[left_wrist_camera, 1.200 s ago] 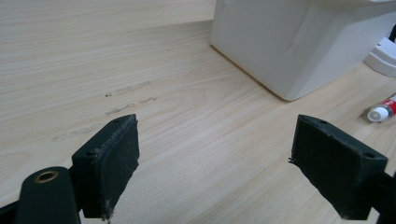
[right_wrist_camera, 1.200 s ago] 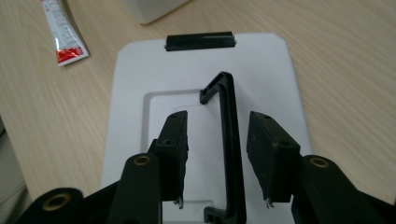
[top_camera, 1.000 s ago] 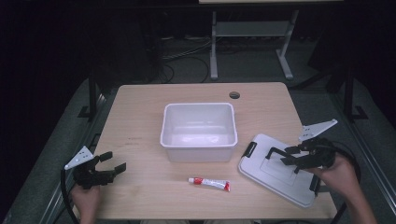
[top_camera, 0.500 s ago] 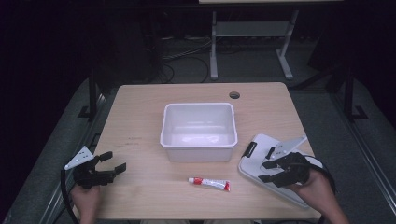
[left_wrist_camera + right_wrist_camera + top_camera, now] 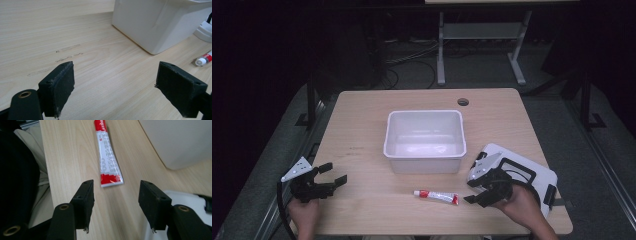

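Half-open right gripper (image 5: 115, 197) just opening, nears toothpaste tube (image 5: 108, 157).

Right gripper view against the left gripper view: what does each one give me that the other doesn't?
Right gripper view: the crimped red end of the tube just ahead of the open jaws of the right gripper, which have just been opening with nothing between them, and a corner of the white lid.
Left gripper view: the tube's white cap far off at the right edge, scuff marks on the table, and the left gripper open over bare wood.
Both: the tube and a wall of the white bin.
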Tool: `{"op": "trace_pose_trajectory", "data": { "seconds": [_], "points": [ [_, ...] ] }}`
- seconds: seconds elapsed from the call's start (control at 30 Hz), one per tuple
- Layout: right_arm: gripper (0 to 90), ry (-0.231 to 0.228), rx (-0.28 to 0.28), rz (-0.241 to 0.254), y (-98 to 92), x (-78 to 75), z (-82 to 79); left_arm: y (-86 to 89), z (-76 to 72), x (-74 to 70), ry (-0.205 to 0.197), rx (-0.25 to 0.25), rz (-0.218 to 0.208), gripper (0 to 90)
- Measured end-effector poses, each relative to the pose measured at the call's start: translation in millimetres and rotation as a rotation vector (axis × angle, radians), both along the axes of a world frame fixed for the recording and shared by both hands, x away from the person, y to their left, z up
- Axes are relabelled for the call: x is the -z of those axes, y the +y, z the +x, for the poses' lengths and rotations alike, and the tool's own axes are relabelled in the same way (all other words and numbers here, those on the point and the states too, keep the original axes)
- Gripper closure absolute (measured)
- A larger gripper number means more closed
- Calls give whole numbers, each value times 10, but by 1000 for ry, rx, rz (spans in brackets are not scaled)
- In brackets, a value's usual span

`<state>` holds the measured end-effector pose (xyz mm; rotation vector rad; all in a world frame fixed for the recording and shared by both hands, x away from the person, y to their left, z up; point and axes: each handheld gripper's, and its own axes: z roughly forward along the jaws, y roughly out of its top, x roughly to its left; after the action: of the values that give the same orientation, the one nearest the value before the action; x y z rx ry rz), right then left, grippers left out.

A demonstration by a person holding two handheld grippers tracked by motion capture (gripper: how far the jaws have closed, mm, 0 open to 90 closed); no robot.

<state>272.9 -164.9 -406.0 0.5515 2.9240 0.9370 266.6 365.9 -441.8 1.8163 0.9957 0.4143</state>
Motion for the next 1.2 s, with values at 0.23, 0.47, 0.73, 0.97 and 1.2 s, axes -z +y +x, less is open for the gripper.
{"op": "trace_pose_trajectory", "data": {
  "seconds": [0.23,0.47,0.73,0.97,1.2],
  "points": [
    [462,11,-50,-15,241,82,60,-4,-3,-2,-2,0,-2,145],
    [468,20,-94,-24,473,131,119,3,-2,-4,-2,0,-4,145],
    [474,20,-136,-30,692,196,166,27,-7,-6,-6,-5,-13,145],
    [491,12,-172,-40,861,262,220,34,-14,-12,-13,-6,-18,145],
    [521,14,-189,-47,958,317,267,32,-8,-6,-6,-4,-12,145]
  ]
}}
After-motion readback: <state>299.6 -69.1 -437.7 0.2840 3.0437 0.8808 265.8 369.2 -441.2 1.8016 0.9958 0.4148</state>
